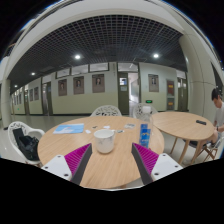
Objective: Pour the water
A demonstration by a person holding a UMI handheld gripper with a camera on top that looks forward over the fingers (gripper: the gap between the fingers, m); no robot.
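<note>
A white cup (104, 141) stands on a round wooden table (112, 170), just ahead of my fingers and a little left of the middle. A clear water bottle with a blue label (145, 128) stands upright to the right of the cup and slightly farther back. My gripper (112, 165) is open and empty, its magenta pads (76, 157) spread wide over the near part of the table. Nothing is between the fingers.
A blue paper or booklet (70, 128) lies at the table's far left. A white chair with a dark bag (25, 141) stands left of the table. A second round table (185, 125) is at the right, with a seated person (217, 108) beyond it.
</note>
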